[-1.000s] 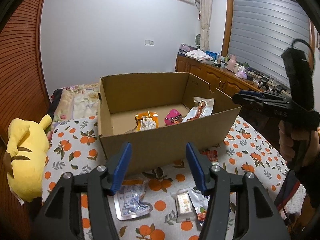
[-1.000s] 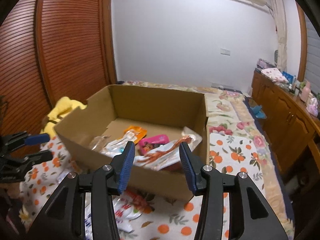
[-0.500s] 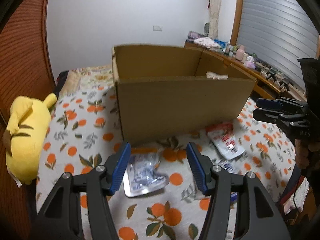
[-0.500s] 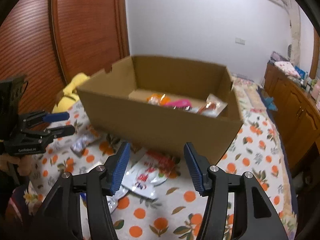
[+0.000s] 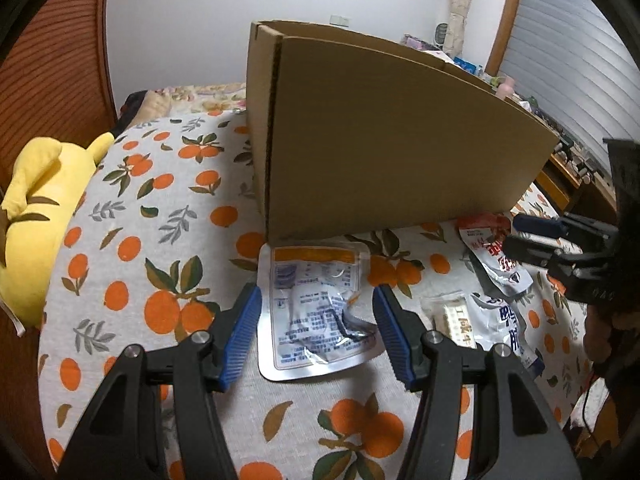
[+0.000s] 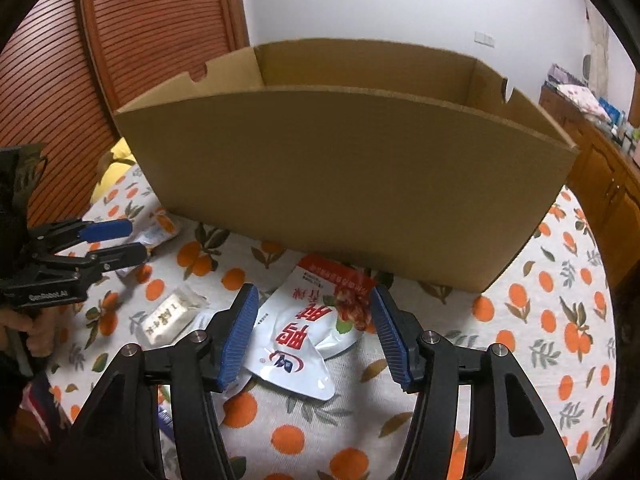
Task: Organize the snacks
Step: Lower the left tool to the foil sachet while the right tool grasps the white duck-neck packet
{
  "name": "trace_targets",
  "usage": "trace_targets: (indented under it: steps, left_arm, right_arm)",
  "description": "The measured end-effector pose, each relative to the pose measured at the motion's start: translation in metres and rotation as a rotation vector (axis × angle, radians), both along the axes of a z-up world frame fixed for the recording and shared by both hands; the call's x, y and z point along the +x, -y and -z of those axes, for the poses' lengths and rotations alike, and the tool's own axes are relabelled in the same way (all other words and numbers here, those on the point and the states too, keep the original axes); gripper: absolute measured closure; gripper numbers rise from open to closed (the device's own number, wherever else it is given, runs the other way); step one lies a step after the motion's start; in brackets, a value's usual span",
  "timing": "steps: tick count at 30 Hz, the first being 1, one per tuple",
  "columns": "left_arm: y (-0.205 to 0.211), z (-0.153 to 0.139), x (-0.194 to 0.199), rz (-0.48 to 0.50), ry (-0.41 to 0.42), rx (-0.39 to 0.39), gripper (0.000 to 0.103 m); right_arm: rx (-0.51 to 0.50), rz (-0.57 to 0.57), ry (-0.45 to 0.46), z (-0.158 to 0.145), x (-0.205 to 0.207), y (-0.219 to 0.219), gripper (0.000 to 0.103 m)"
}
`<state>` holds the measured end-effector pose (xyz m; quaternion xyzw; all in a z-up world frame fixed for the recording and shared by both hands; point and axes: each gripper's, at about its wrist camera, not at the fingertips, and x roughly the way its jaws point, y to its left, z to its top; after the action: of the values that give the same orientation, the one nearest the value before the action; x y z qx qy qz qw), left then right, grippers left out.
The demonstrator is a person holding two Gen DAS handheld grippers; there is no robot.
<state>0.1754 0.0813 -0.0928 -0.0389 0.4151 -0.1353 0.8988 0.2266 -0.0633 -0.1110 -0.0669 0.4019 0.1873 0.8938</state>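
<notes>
Cardboard box [image 5: 392, 140] stands on the orange-print bedspread [image 5: 160, 208]. Left tool [image 5: 316, 322] hangs wide, empty, above a silver snack pouch [image 5: 316, 304] lying just before the box. Right tool [image 6: 312, 330] is wide too, jaws bracketing but not touching a white-and-red snack pouch [image 6: 308, 328] beside the box.

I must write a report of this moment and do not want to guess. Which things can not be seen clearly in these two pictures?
- Inside of the cardboard box: hidden by its near wall in both views.
- Small print on the silver pouch, left wrist view: too small to read.
- Packets under the red and white pouch, right wrist view: mostly covered by it and by the right gripper.
- Yellow plush toy: cut off by the left edge.
</notes>
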Motion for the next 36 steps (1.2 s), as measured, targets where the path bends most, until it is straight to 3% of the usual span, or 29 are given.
trace_targets:
  steps: [20,30,33,34,36]
  left_arm:
    - [0.003,0.006,0.007,-0.006,-0.023,0.02,0.042]
    - [0.01,0.007,0.007,0.004,-0.022,0.06,0.037]
    - [0.011,0.008,0.008,0.007,-0.022,0.07,0.036]
    - [0.011,0.008,0.008,0.008,-0.022,0.069,0.036]
    - [0.01,0.008,0.008,0.008,-0.021,0.066,0.036]
  right_arm:
    - [-0.099,0.037,0.009,0.018,0.004,-0.006,0.038]
    - [-0.093,0.028,-0.018,0.026,0.01,-0.004,0.036]
    - [-0.088,0.001,-0.018,0.025,0.009,-0.005,0.041]
    - [-0.083,-0.02,-0.012,0.024,0.008,-0.006,0.055]
    - [-0.089,-0.038,-0.012,0.025,0.005,-0.008,0.057]
